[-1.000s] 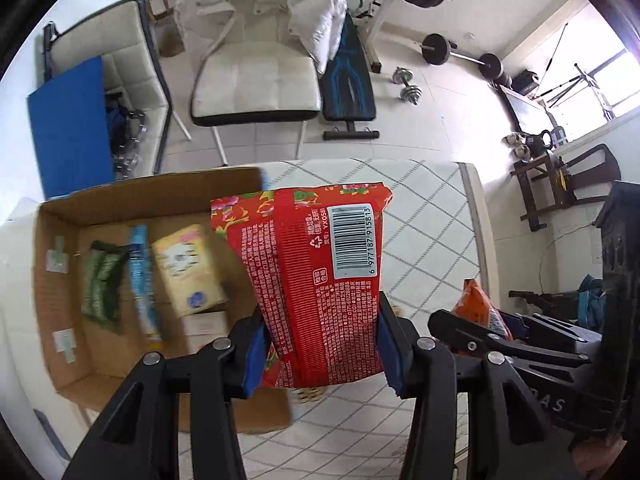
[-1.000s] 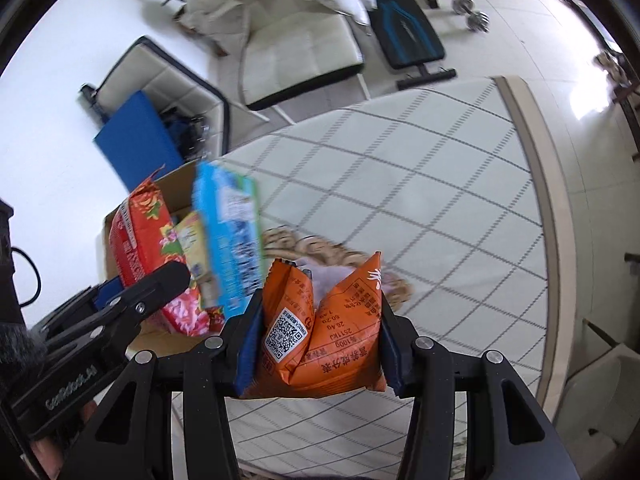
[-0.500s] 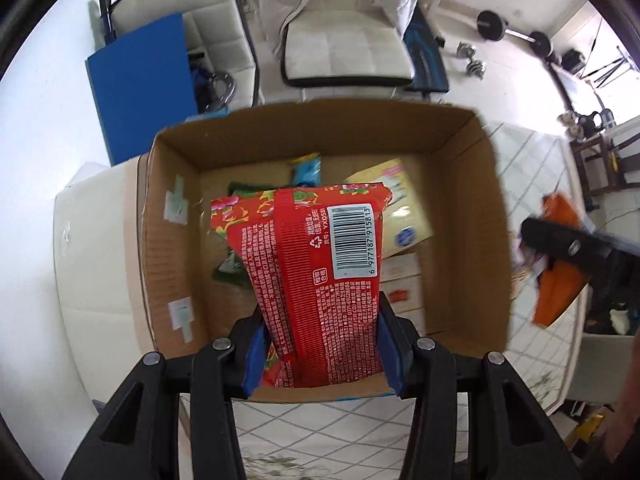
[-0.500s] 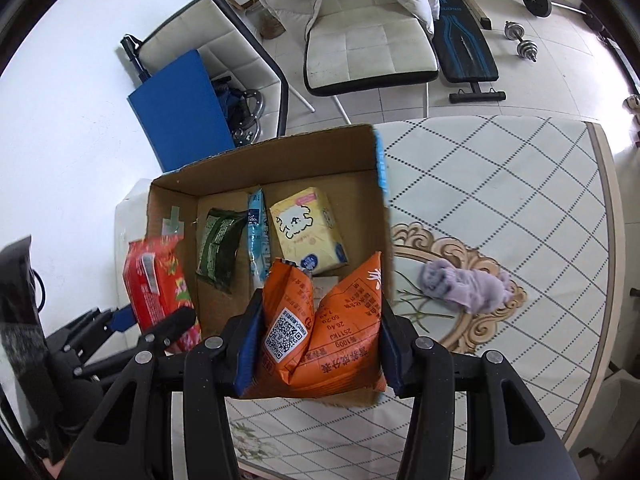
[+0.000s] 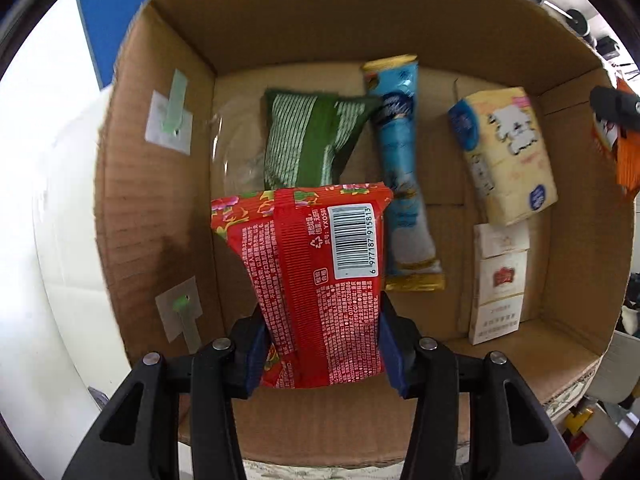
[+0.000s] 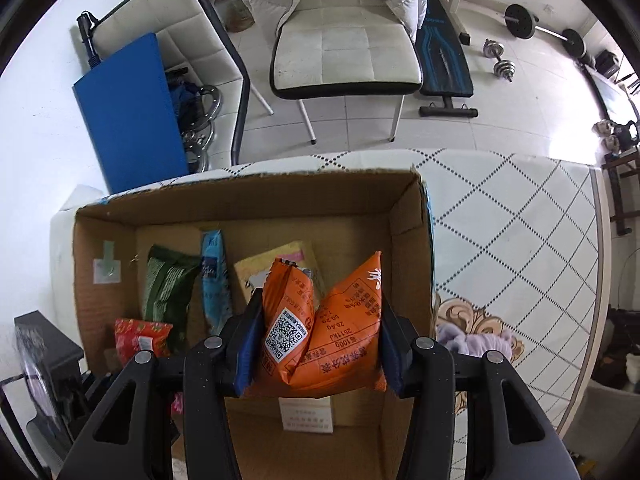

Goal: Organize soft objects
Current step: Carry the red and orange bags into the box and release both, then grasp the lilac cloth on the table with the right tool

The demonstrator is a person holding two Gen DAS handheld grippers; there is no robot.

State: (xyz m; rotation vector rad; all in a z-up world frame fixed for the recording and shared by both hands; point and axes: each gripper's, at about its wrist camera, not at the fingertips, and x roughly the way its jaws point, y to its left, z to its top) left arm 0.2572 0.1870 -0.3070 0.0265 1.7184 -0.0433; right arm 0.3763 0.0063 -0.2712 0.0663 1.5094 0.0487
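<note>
My left gripper (image 5: 322, 354) is shut on a red snack bag (image 5: 316, 280) and holds it low inside the cardboard box (image 5: 160, 184), near its left wall. My right gripper (image 6: 316, 354) is shut on an orange snack bag (image 6: 324, 328) and holds it over the box (image 6: 408, 216), toward its right side. The red bag also shows in the right wrist view (image 6: 140, 336). In the box lie a green striped bag (image 5: 312, 140), a blue tube pack (image 5: 400, 168), a yellow tissue pack (image 5: 504, 152) and a white carton (image 5: 498, 284).
A purple cloth (image 6: 472, 338) lies on the patterned table (image 6: 520, 220) right of the box. Beyond the table stand a white chair (image 6: 344, 52), a blue board (image 6: 132, 108) and gym weights (image 6: 500, 64).
Both grippers moved from beside the box to over it. My left gripper dropped down into the box with the red bag. My right gripper came closer above the box with the orange bag.
</note>
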